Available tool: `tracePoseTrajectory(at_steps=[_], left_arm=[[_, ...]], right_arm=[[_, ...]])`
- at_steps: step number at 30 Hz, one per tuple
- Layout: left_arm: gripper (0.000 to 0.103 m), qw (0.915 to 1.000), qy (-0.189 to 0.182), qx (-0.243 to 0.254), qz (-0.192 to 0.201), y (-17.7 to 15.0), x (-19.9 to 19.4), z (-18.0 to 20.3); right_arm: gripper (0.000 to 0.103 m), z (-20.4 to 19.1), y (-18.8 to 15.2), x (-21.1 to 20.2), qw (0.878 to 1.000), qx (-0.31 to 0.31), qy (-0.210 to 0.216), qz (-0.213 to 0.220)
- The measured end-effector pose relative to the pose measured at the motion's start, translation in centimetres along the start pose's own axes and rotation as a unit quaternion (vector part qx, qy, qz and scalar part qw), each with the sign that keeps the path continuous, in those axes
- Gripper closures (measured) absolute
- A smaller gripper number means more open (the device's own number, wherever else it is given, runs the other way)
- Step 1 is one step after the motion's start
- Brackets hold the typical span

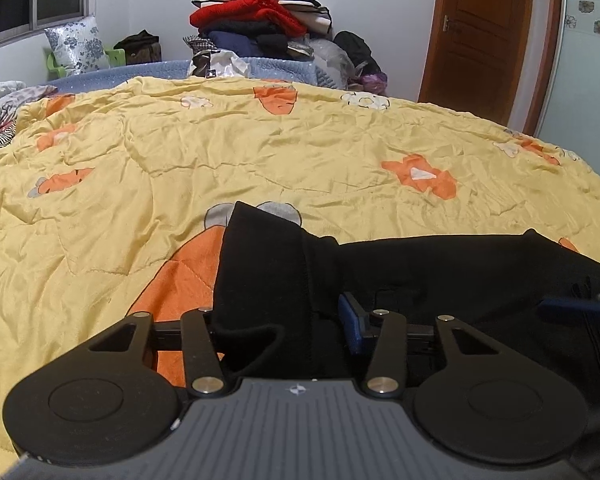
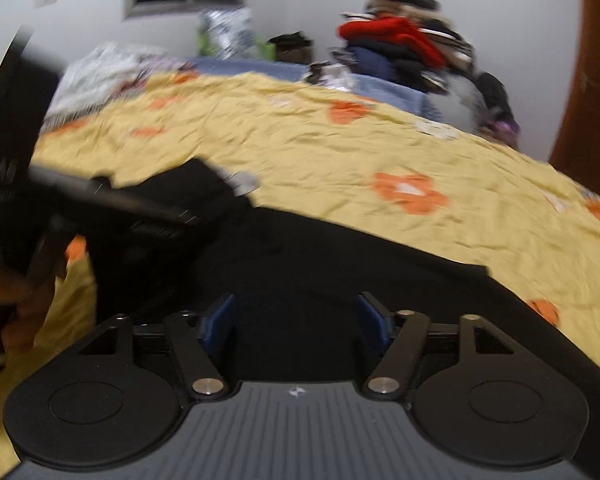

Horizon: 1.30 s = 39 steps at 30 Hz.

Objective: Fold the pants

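Black pants (image 1: 440, 276) lie on a yellow quilt (image 1: 260, 152) with orange carrot prints. In the left wrist view, my left gripper (image 1: 284, 320) stands wide apart with a raised fold of the pants (image 1: 268, 264) draped between its fingers; the left finger is hidden by cloth. In the right wrist view, which is blurred, my right gripper (image 2: 296, 316) is open over the black pants (image 2: 340, 256), its blue pads (image 2: 220, 316) apart. The left gripper's body (image 2: 112, 200) shows at the left of that view. The right gripper's blue finger (image 1: 572, 308) shows at the right edge of the left view.
A tall pile of clothes (image 1: 264, 16) stands at the far end of the bed on a blue cover (image 1: 284, 68). A floral pillow (image 1: 78, 46) leans near the window. A brown door (image 1: 484, 32) is at the right. Patterned bedding (image 1: 0, 100) lies at the far left.
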State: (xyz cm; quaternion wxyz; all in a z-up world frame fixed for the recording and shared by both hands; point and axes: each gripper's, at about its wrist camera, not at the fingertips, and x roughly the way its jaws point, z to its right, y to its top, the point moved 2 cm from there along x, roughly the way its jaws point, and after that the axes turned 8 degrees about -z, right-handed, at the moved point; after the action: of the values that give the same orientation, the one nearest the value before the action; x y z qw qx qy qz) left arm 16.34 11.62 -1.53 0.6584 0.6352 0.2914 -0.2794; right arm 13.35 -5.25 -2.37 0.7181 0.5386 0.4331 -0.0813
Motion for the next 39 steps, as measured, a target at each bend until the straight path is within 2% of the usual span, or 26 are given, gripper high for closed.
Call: tracePoseTrajectory(at_steps=[4,8,12,13,14,17,19,22,23,26,28,32,39], left_arm=[[0.057,1.0000,-0.003,-0.001,-0.004,0.1,-0.1,-0.1],[0.057,0.9995,-0.020,-0.001,-0.023,0.5,0.0,-0.5],[0.056,0.9952,-0.070,-0.032,-0.061,1.2,0.8,-2.2],[0.052,0.9925,-0.088,-0.048,-0.071,1.4,1.0,-2.8],[0.054,0.9899,-0.103,-0.058,-0.078,1.5,1.1,-3.1],[0.054,0.9877,-0.117,-0.063,-0.082,1.5,1.1,-3.4],[0.055,0.9890,-0.113,-0.058,-0.076,1.5,0.9,-3.3],[0.070,0.9902,-0.109,-0.055,-0.068,1.4,0.5,-3.2],[0.072,0.9903,-0.110,-0.055,-0.066,1.5,0.3,-3.3],[0.078,0.9899,-0.114,-0.059,-0.059,1.8,-0.5,-3.4],[0.079,0.9897,-0.117,-0.065,-0.051,2.1,-1.2,-3.4],[0.081,0.9908,-0.119,-0.061,-0.018,3.2,-3.8,-2.0],[0.083,0.9883,-0.146,-0.026,0.034,5.5,-8.0,4.3]], right_arm=[[0.030,-1.8,-0.4,0.1,0.999,-0.031,-0.030,-0.005],[0.026,-3.8,-0.9,-1.7,0.997,-0.066,-0.024,0.016],[0.027,-7.5,-1.7,-2.4,0.990,-0.133,-0.015,0.036],[0.027,-8.5,-1.8,-2.1,0.988,-0.150,-0.016,0.034],[0.027,-9.2,-1.8,-1.7,0.986,-0.164,-0.017,0.028],[0.028,-11.4,-1.8,-0.2,0.980,-0.199,-0.019,0.018],[0.036,-12.6,-1.6,0.7,0.974,-0.223,-0.045,0.022],[0.059,-13.6,-1.0,2.0,0.966,-0.244,-0.078,0.030],[0.070,-13.6,-0.8,2.4,0.966,-0.245,-0.081,0.033],[0.086,-13.8,-1.0,2.8,0.962,-0.252,-0.100,0.044],[0.088,-13.5,-1.1,1.8,0.963,-0.241,-0.099,0.063],[0.089,-11.2,-0.6,-1.4,0.976,-0.181,-0.072,0.097],[0.089,-6.1,-1.3,-7.6,0.981,-0.096,-0.063,0.157]])
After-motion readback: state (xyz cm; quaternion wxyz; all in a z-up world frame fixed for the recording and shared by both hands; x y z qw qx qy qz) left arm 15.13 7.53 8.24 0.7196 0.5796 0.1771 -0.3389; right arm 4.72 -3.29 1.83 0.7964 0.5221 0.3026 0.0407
